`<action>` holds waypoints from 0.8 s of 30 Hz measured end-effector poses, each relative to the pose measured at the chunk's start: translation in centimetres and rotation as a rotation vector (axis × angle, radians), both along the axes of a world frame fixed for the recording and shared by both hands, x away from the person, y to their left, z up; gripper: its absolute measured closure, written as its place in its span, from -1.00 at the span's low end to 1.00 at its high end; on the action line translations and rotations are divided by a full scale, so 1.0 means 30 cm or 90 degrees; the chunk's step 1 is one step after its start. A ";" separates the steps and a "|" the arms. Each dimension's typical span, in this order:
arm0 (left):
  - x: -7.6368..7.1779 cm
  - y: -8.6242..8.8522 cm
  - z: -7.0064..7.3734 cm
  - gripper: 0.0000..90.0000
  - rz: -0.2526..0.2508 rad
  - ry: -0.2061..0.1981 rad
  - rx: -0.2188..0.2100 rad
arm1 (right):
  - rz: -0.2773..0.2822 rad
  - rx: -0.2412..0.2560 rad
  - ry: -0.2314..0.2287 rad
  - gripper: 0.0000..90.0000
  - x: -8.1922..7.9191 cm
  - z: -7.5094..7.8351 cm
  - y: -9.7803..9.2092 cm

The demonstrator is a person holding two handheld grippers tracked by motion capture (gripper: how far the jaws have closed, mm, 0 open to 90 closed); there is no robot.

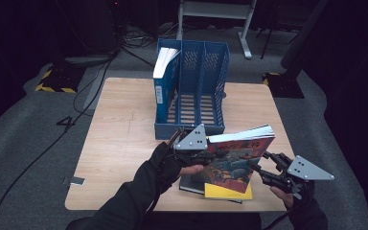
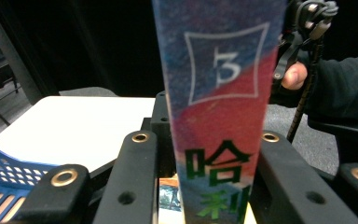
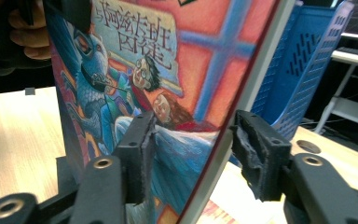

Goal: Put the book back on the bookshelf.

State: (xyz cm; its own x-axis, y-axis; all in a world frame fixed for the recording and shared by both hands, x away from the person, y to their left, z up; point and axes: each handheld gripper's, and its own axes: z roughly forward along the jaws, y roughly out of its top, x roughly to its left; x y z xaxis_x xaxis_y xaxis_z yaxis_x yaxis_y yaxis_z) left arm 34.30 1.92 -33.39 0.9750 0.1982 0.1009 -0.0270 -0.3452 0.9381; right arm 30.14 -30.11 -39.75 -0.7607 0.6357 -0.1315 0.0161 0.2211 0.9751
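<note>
While both grippers hold the illustrated paperback [image 1: 237, 155] up off the table, the step in hand looks like lifting it toward the blue file rack [image 1: 191, 91]. Left gripper [image 1: 197, 154]: jaws clamped on the book's spine, pressed against both sides in the left gripper view [image 2: 216, 116]. Right gripper [image 1: 268, 167]: jaws part open, straddling the book's fore edge; left pad touches the front cover [image 3: 158, 93], right pad sits just off the page edge, so no firm pinch there. Book is raised near the table's front edge, above a yellow book [image 1: 227, 191] and a dark book [image 1: 191, 184] lying flat. Rack stands at the back edge, a blue-spined book [image 1: 165, 81] in its left slot. Next: probably carry the book upright to an empty slot, spine kept steady.
</note>
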 end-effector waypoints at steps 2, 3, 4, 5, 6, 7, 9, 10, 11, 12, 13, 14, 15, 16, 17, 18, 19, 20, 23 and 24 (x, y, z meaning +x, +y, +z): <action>0.001 -0.004 -0.001 0.56 -0.007 0.006 -0.007 | 0.007 -0.003 0.007 0.11 0.010 -0.005 0.007; 0.002 -0.006 0.000 0.53 -0.009 0.007 -0.007 | 0.010 -0.003 0.012 0.09 0.013 -0.008 0.015; 0.003 -0.009 0.002 0.51 -0.007 0.009 -0.011 | 0.008 -0.002 0.013 0.12 0.013 -0.009 0.018; 0.003 -0.011 0.004 0.50 -0.006 0.010 -0.014 | 0.009 0.000 0.011 0.17 0.016 -0.009 0.018; 0.005 -0.013 0.006 0.50 -0.006 0.014 -0.020 | 0.012 0.004 0.013 0.23 0.016 -0.008 0.015; 0.009 -0.015 0.009 0.50 -0.008 0.018 -0.022 | 0.019 0.013 0.015 0.27 0.016 -0.007 0.012; 0.011 -0.024 0.014 0.45 -0.004 0.022 -0.023 | 0.025 0.017 0.012 0.29 0.011 -0.004 0.012; 0.012 -0.027 0.016 0.46 0.000 0.018 -0.018 | 0.024 0.011 0.009 0.28 0.006 -0.002 0.016; 0.014 -0.030 0.017 0.48 0.003 0.022 -0.019 | 0.025 0.008 0.006 0.28 0.004 -0.001 0.018; 0.016 -0.032 0.019 0.48 0.005 0.026 -0.019 | 0.028 0.007 0.006 0.29 0.003 -0.001 0.018; 0.017 -0.034 0.021 0.49 0.008 0.029 -0.019 | 0.033 0.008 0.006 0.30 0.004 -0.001 0.019; 0.019 -0.039 0.024 0.50 0.011 0.031 -0.017 | 0.033 0.007 0.008 0.30 0.004 -0.001 0.021; 0.018 -0.041 0.026 0.53 0.014 0.032 -0.017 | 0.034 0.005 0.008 0.29 0.003 -0.002 0.024; 0.018 -0.043 0.029 0.55 0.015 0.031 -0.015 | 0.034 0.003 0.007 0.29 0.003 -0.002 0.025; 0.019 -0.045 0.033 0.57 0.018 0.030 -0.011 | 0.035 0.002 0.006 0.28 0.003 -0.002 0.026; 0.020 -0.047 0.036 0.58 0.022 0.032 -0.006 | 0.035 0.003 0.007 0.26 0.003 -0.003 0.025; 0.024 -0.049 0.040 0.60 0.027 0.038 -0.005 | 0.036 -0.004 0.007 0.20 0.007 -0.005 0.024; 0.027 -0.050 0.042 0.61 0.032 0.040 -0.003 | 0.037 -0.006 0.010 0.17 0.007 -0.005 0.024; 0.035 -0.051 0.048 0.62 0.041 0.047 0.000 | 0.040 -0.016 0.016 0.05 0.009 -0.008 0.019; 0.039 -0.052 0.051 0.62 0.043 0.050 -0.001 | 0.040 -0.020 0.022 0.02 0.009 -0.010 0.015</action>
